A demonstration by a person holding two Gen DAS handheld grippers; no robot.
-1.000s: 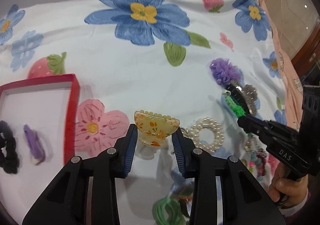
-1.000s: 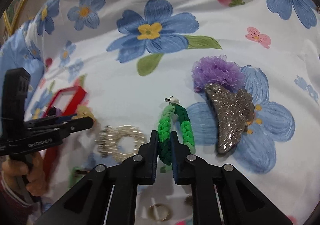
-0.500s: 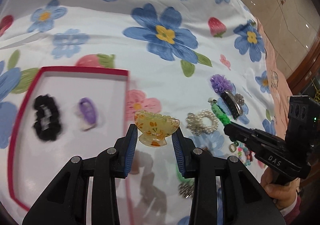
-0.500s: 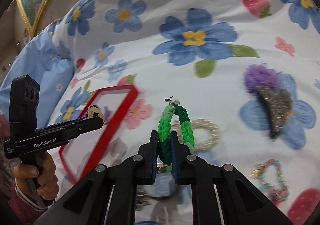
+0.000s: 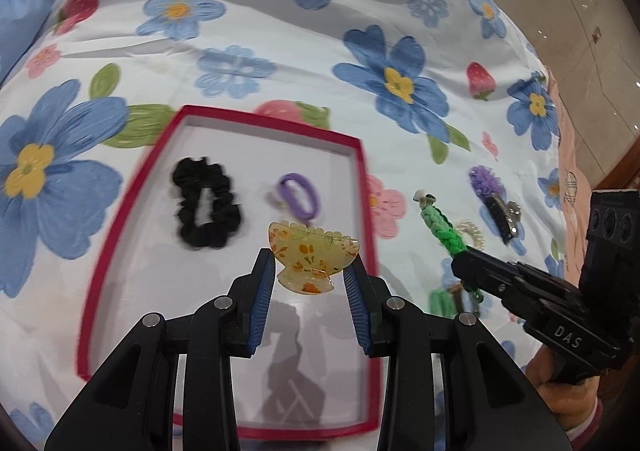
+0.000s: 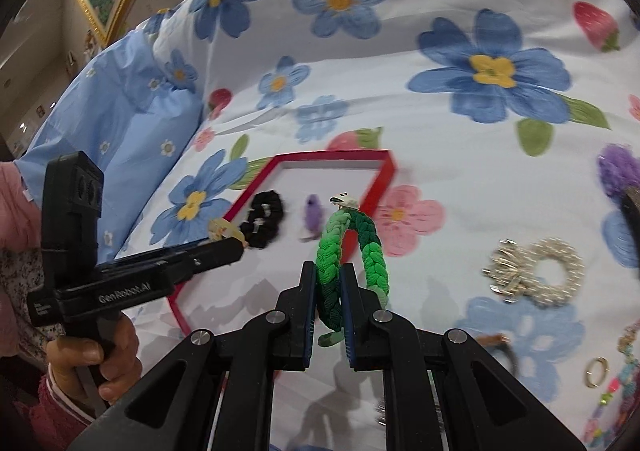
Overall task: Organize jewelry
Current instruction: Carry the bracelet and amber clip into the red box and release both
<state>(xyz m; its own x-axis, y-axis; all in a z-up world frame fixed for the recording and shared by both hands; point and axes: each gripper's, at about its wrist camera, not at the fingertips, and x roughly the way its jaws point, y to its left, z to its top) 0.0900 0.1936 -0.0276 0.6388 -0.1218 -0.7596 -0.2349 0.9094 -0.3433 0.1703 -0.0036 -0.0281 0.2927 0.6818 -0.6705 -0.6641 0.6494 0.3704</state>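
My left gripper (image 5: 310, 277) is shut on a yellow flowered hair claw (image 5: 311, 253) and holds it above the red-rimmed tray (image 5: 362, 167). The tray holds a black scrunchie (image 5: 206, 207) and a purple hair tie (image 5: 300, 197). My right gripper (image 6: 327, 283) is shut on a green braided bracelet (image 6: 330, 251), held in the air just right of the tray (image 6: 380, 183). The right gripper also shows in the left wrist view (image 5: 464, 263), and the left gripper in the right wrist view (image 6: 236, 247).
On the floral bedspread to the right lie a pearl scrunchie (image 6: 552, 277), a purple pompom clip (image 5: 486, 181) with a silver claw (image 5: 504, 217), a gold ring (image 6: 596, 371) and a beaded bracelet (image 6: 624, 383). A blue pillow (image 6: 120, 119) lies far left.
Both grippers have lifted and moved left toward the tray, carrying the hair claw and the green bracelet. The left gripper now hangs over the tray's inside.
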